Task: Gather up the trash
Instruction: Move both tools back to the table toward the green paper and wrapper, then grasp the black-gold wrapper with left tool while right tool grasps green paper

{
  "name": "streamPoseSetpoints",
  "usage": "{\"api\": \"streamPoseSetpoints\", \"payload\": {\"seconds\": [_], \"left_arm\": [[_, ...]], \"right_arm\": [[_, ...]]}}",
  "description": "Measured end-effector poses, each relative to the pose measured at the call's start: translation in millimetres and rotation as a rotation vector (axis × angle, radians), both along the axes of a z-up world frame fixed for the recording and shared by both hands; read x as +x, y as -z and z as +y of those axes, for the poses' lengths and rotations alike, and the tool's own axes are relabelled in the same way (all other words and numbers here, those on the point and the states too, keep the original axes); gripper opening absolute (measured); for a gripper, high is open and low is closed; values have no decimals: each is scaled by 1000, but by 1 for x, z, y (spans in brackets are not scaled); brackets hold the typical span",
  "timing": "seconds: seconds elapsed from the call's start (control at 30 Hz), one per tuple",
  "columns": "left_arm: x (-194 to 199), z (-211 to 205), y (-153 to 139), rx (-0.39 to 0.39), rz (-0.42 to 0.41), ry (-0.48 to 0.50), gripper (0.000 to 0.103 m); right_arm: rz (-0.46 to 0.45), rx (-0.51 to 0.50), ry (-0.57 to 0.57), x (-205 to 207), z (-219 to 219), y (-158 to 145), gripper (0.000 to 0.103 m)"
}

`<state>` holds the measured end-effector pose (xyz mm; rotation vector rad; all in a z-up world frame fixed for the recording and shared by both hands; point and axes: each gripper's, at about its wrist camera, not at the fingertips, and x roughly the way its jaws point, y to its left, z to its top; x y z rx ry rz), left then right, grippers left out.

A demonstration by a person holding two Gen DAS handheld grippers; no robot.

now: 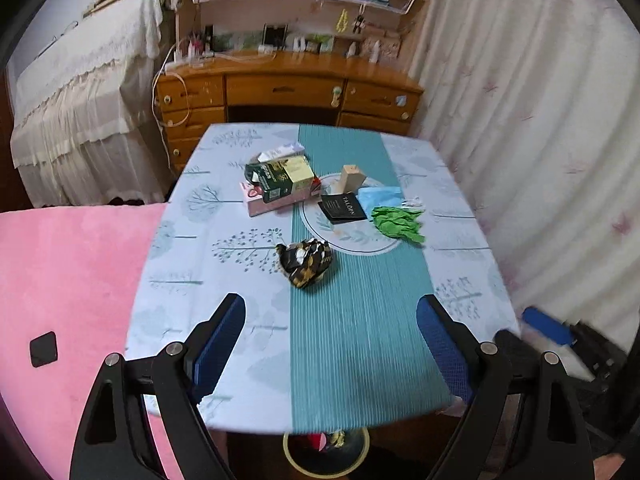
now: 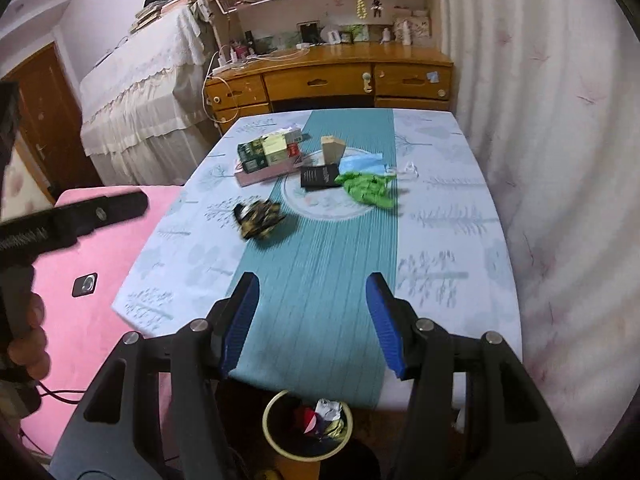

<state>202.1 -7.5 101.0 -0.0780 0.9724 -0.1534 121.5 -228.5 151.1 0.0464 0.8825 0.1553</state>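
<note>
A crumpled black-and-gold wrapper (image 1: 307,263) (image 2: 260,219) lies on the table's teal stripe. A crumpled green paper (image 1: 398,222) (image 2: 366,188) and a blue crumpled sheet (image 1: 378,196) (image 2: 360,162) lie farther back beside a black card (image 1: 343,208) (image 2: 319,177). A round bin (image 2: 307,424) (image 1: 326,450) with trash in it stands on the floor under the table's near edge. My left gripper (image 1: 331,344) is open and empty over the near table. My right gripper (image 2: 312,320) is open and empty above the near edge.
Stacked boxes (image 1: 280,184) (image 2: 268,156) and a wooden block (image 1: 351,178) (image 2: 332,148) stand at the table's back. A pink bed (image 1: 68,280) lies left. A curtain (image 1: 540,120) hangs right. A wooden desk (image 1: 288,92) stands behind.
</note>
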Motion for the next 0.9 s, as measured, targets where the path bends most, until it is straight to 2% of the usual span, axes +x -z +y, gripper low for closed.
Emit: {"api": "streamPoseSetpoints", "payload": {"seconds": [0.2,0.4,0.7,0.9], "left_arm": [[70,-29,54,54,88,-81,89],[120,-37,108,70,179,-140,89],[156,-19,166,48,291,-234,89],[170,-10,189,25,361,-274,89]], "right_arm": [[42,-19,-78,100,-41,29,53],[92,-32,-146,180,-52,71,53],[117,-106,-233,250,-42,116,53],[170,-174,-279,288,-34,155,53]]}}
